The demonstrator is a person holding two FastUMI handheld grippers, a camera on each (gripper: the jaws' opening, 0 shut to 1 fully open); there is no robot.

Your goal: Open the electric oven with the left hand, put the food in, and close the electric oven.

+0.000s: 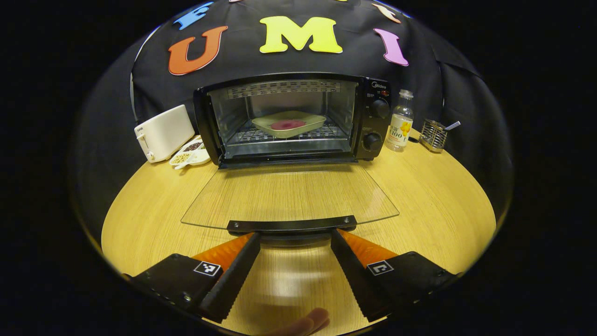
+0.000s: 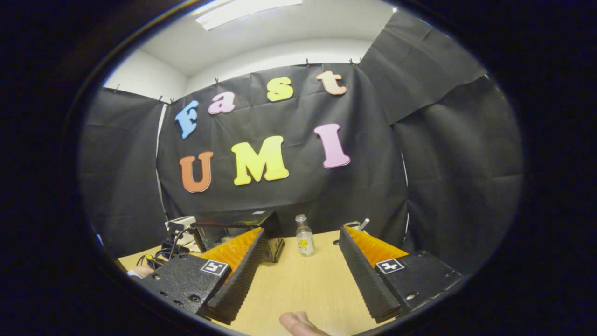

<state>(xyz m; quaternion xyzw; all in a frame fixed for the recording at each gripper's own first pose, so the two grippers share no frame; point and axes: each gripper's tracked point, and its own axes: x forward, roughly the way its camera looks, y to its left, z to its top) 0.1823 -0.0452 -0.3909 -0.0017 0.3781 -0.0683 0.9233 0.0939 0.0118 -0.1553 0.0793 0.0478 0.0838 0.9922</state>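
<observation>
At the bottom of the left gripper view the left gripper (image 1: pixel 295 242) stands wide open and empty, its two fingertips just under the black handle (image 1: pixel 292 225) of the oven door (image 1: pixel 289 193), one near each end of the bar; whether they touch it cannot be told. The handle's long axis runs left to right across the frame, square to the fingers, so it lies straight ahead of the jaws. The glass door lies folded down flat over the table (image 1: pixel 433 196), and beyond it, in the upper middle of the frame, the oven (image 1: pixel 294 116) stands open with the food on its tray (image 1: pixel 288 124) already resting on the rack inside. What seems left is lifting the door shut; the door's swing looks unobstructed. A toaster (image 1: pixel 163 132) sits left of the oven, a bottle (image 1: pixel 401 120) right. The right gripper (image 2: pixel 298 235) is likewise open and empty, raised toward the backdrop, well aside.
</observation>
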